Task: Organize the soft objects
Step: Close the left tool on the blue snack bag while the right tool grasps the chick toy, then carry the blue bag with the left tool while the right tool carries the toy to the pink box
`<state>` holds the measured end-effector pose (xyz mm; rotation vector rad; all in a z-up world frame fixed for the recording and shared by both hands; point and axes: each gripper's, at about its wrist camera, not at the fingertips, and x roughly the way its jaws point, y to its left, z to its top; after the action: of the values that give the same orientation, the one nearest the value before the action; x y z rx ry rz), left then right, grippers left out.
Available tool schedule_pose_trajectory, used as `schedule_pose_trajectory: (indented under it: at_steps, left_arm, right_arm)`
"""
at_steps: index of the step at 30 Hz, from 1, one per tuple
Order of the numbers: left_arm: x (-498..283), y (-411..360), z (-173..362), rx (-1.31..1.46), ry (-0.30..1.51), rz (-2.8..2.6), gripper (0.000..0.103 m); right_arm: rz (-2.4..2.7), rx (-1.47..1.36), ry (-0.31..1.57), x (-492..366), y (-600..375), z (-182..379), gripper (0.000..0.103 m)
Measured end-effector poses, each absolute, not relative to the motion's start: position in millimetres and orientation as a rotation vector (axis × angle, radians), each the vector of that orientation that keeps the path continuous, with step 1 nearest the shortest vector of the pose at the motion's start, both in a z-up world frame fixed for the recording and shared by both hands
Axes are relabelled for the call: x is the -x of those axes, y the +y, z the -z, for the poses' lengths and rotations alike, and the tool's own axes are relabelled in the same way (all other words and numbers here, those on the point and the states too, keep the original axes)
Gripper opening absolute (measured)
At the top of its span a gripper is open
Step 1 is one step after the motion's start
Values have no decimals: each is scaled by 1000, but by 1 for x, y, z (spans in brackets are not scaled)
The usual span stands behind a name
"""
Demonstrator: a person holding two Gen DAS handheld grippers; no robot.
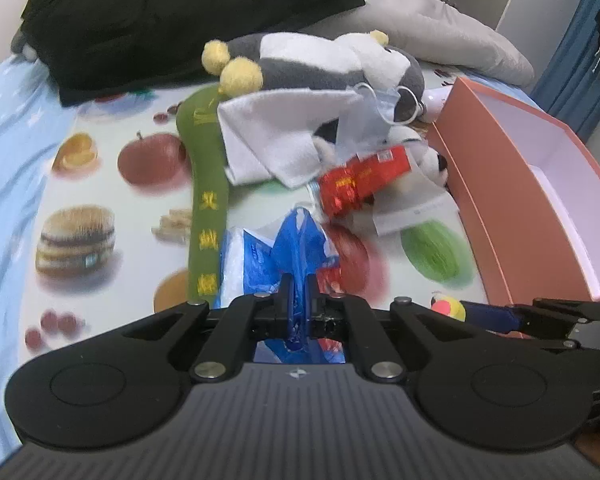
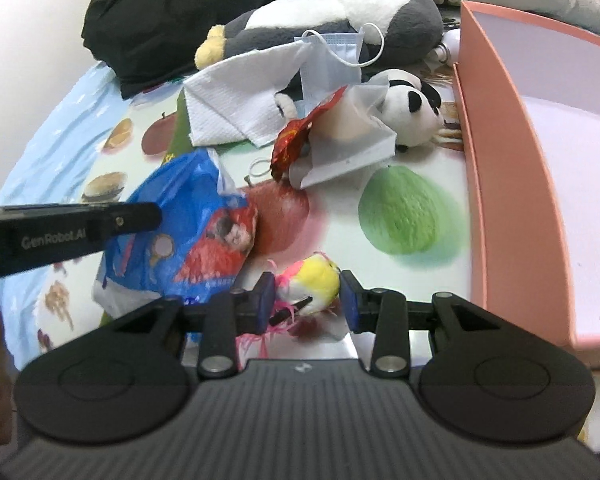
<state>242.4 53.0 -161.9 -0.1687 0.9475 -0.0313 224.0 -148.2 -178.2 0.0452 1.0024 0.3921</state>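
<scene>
Surface: a bed covered by a glossy food-print cloth point(image 1: 100, 200) showing apples, a burger, orange slices and a green fruit; a pale blue star-patterned sheet point(image 1: 8, 140) shows at its left edge.

Back of the bed: a black garment point(image 1: 180, 16) heaped against a white wall, and a grey quilt point(image 1: 440, 28) to its right. A blue curtain point(image 1: 580, 48) hangs at the far right of the left wrist view.

Right side: an open pink box point(image 2: 512, 208) with a pale lining, standing on the cloth.

Loose pile, centre:
- a grey-and-white plush toy point(image 2: 340, 16) with yellow feet, lying on its side;
- a white towel point(image 1: 276, 136), folded, just in front of it;
- a light blue face mask point(image 2: 332, 56) draped over the towel's edge;
- a small panda plush point(image 2: 408, 116) near the box wall;
- a red foil wrapper point(image 1: 360, 184) and a white paper pouch point(image 2: 348, 148), touching;
- a long green fabric strip point(image 1: 208, 200) with yellow characters, lying along the pile's left.

Left gripper point(image 1: 299, 292): fingers pressed together, pinching a fold of a blue plastic bag point(image 1: 296, 248), which is bunched near the front of the cloth.

Right gripper point(image 2: 306, 294): fingers partly apart, clamped on a small yellow-and-pink fluffy toy point(image 2: 312, 280), close to the box's near corner.
</scene>
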Motion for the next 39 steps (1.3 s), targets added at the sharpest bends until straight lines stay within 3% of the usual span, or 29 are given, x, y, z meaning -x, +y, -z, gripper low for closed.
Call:
schedule_pose_trajectory:
  at_steps: [16,39]
  left_arm:
    - [-206,31,154,248,898,36,5]
    - [-240,-8,18,196,663,156,4]
  right_arm:
    - [-414,-35,917,-196,-169,151,38]
    - [-386,-35,687,-213,-217,41,38]
